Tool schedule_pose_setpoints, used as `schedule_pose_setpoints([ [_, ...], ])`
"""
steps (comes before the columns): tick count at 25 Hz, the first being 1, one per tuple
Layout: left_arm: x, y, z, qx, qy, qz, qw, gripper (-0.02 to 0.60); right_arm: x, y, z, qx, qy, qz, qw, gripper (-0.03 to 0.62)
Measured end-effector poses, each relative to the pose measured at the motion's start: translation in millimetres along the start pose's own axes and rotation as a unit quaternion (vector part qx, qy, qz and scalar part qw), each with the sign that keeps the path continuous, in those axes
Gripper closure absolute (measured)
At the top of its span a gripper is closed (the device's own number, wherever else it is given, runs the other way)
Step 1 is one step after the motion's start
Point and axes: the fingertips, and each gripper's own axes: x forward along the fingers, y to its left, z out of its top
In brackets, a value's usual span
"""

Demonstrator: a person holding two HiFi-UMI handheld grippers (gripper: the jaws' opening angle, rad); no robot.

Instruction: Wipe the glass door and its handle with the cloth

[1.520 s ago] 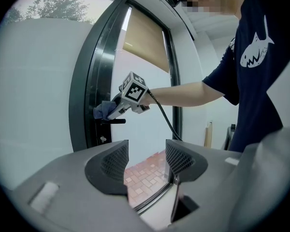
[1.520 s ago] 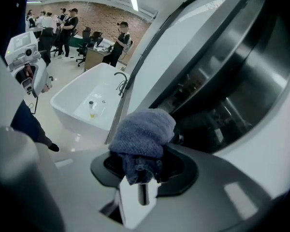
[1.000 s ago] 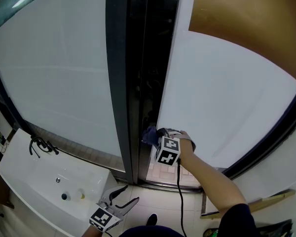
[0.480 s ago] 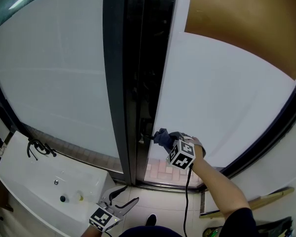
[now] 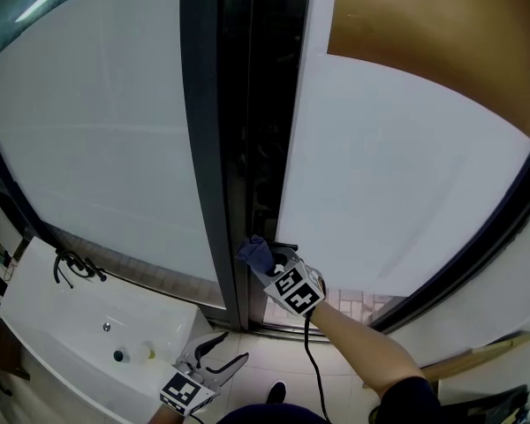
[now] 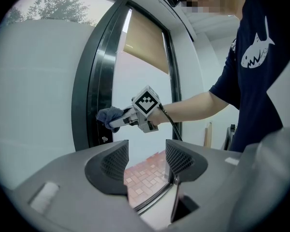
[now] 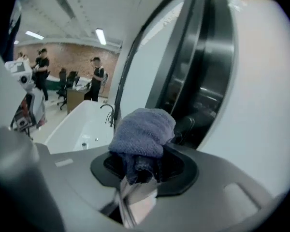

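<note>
My right gripper (image 5: 267,261) is shut on a bunched blue-grey cloth (image 5: 253,253), which fills the jaws in the right gripper view as a cloth wad (image 7: 142,132). The cloth sits at the dark door frame (image 5: 214,148), beside the small black handle (image 5: 283,247) on the frosted glass door (image 5: 397,175). In the left gripper view the right gripper (image 6: 117,122) presses the cloth (image 6: 108,115) against the frame. My left gripper (image 5: 217,355) hangs low at the bottom, jaws open and empty, its fingers (image 6: 108,163) apart.
A white bathtub (image 5: 79,343) with a black tap (image 5: 71,263) lies lower left. A frosted glass panel (image 5: 88,122) fills the left. Brick paving (image 5: 353,303) shows through the door gap. A wooden stick (image 5: 464,360) leans lower right. People stand far off (image 7: 96,76).
My right gripper with the cloth has moved left and slightly down, from the door's edge toward the dark frame. The left gripper has stayed still.
</note>
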Motion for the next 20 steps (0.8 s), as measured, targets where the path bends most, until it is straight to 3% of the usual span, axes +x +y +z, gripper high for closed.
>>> schedule_pose_setpoints([
  [3, -4.3, 2.2, -6.7, -0.003, 0.008, 0.008, 0.9999, 0.345, 15.9, -6.4, -0.9, 0.147, -0.038, 0.009, 0.988, 0.449],
  [6, -5.0, 1.1, -8.6, -0.005, 0.011, 0.011, 0.9999, 0.345, 29.6, -13.2, -3.8, 0.277, -0.057, 0.024, 0.959, 0.448],
  [8, -4.0, 0.4, -4.9, -0.007, 0.008, 0.012, 0.9999, 0.345, 34.1, -18.3, -5.4, 0.329, -0.069, 0.031, 0.941, 0.448],
  [12, -2.3, 1.0, -0.7, -0.01, 0.003, 0.013, 0.9999, 0.345, 27.8, -23.3, -9.5, 0.374, -0.088, 0.039, 0.922, 0.448],
  [20, 5.6, -1.3, -3.0, -0.007, 0.006, 0.0, 1.0, 0.345, -13.3, -51.5, -33.0, 0.379, -0.103, 0.012, 0.92, 0.448],
])
